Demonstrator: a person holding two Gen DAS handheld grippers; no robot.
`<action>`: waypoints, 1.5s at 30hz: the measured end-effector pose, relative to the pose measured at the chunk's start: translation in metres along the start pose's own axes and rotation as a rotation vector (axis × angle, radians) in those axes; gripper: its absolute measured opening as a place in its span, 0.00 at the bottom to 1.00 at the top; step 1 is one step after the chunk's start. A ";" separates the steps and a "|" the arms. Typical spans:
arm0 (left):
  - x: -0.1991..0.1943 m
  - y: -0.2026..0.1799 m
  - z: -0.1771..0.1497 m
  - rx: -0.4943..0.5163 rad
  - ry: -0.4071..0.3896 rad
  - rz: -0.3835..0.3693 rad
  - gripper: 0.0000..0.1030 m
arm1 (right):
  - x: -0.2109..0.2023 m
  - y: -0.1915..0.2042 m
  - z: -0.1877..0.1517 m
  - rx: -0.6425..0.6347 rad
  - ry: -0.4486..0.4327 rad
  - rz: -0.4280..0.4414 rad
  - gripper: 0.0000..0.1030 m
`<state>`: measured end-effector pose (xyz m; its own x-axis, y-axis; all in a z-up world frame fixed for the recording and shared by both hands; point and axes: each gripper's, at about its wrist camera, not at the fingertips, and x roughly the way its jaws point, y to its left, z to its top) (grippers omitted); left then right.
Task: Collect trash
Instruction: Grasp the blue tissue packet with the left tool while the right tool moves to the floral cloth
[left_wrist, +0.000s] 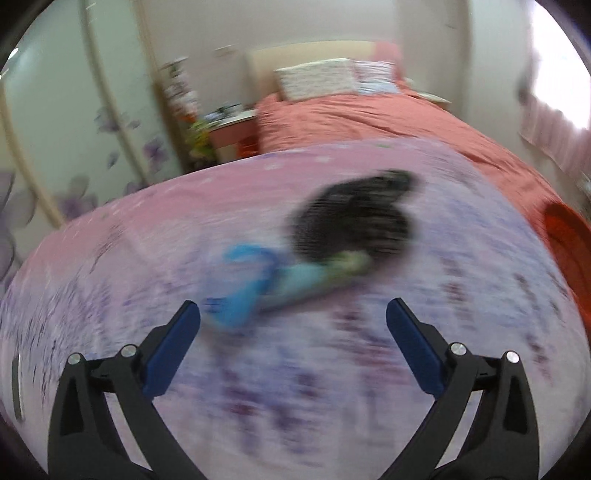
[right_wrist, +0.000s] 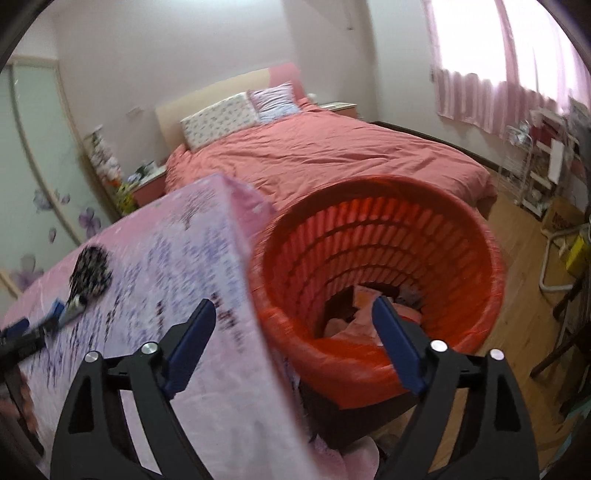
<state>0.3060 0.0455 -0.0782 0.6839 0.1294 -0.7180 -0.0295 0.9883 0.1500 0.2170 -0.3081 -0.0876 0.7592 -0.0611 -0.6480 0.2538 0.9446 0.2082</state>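
On the table's floral pink-and-purple cloth lie a black speckled crumpled piece, a blue crumpled scrap and a teal-green tube-like wrapper, all blurred. My left gripper stands open just short of them, with nothing between its fingers. In the right wrist view, my right gripper is open and empty above the table's corner and the near rim of a red slatted basket. Pink and dark scraps lie at the basket's bottom. The black piece shows far left on the cloth.
A bed with a salmon cover and two pillows stands behind the table and basket. A nightstand and a wardrobe with flower decals are at the left. Shelves and clutter line the right wall under a curtained window; wood floor surrounds the basket.
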 end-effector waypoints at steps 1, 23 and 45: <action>0.005 0.011 0.001 -0.020 0.009 0.005 0.93 | 0.001 0.009 -0.003 -0.025 0.006 0.005 0.84; 0.042 0.059 0.004 -0.053 0.058 -0.092 0.51 | 0.014 0.078 -0.026 -0.134 0.085 0.065 0.84; 0.028 0.112 -0.027 -0.105 0.087 0.033 0.55 | 0.031 0.155 -0.037 -0.242 0.138 0.160 0.77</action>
<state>0.3023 0.1617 -0.1002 0.6156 0.1645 -0.7707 -0.1302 0.9858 0.1064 0.2578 -0.1519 -0.1022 0.6856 0.1230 -0.7175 -0.0246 0.9890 0.1460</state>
